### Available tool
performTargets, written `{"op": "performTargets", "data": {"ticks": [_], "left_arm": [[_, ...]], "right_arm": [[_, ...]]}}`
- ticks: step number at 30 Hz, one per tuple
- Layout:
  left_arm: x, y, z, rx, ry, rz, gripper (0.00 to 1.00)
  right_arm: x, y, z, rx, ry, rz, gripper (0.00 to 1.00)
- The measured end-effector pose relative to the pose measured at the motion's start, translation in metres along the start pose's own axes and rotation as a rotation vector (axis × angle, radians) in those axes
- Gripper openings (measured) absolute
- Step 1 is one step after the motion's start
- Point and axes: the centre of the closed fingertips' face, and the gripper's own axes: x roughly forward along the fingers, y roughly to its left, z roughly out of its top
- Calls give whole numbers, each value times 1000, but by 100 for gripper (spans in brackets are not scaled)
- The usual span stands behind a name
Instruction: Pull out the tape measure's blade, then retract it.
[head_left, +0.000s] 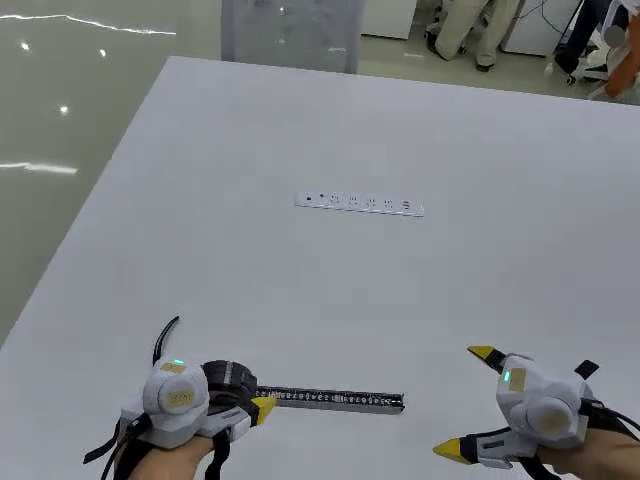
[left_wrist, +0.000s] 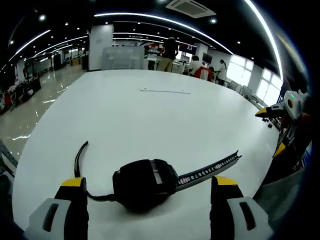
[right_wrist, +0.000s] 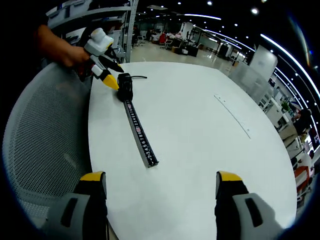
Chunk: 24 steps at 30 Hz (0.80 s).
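Observation:
A black tape measure (head_left: 228, 378) lies on the white table (head_left: 350, 290) near its front edge, its blade (head_left: 335, 399) pulled out to the right. My left gripper (head_left: 240, 390) stands open around the case, and in the left gripper view the case (left_wrist: 145, 182) sits between the yellow-tipped jaws with a gap on each side. The right gripper (head_left: 465, 400) is open with nothing in it, a short way right of the blade's end. In the right gripper view the blade's end (right_wrist: 152, 162) lies ahead of the jaws. The black wrist strap (head_left: 165, 338) trails off to the left.
A white power strip (head_left: 360, 203) lies at the middle of the table. A translucent chair back (head_left: 290, 35) stands at the far edge, with people beyond it. The table's left edge runs diagonally above a shiny floor (head_left: 70, 120). A grey mesh surface (right_wrist: 45, 140) sits beside the table's near side.

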Motion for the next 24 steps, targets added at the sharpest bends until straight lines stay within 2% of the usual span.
{"op": "performTargets", "data": {"ticks": [3, 7, 12, 14, 24], "left_arm": [[3, 1, 4, 44, -26, 30, 100], [5, 1, 3, 62, -57, 18, 100], [9, 2, 3, 53, -66, 11, 100], [11, -1, 10, 58, -108, 0, 100], [13, -6, 10, 54, -114, -14, 100]], "right_arm": [[8, -3, -1, -25, 17, 41, 90], [18, -9, 6, -56, 23, 69, 86], [33, -9, 11, -113, 61, 126, 83], [39, -8, 14, -123, 67, 148, 82], [65, 2, 6, -139, 118, 240, 71]]}}
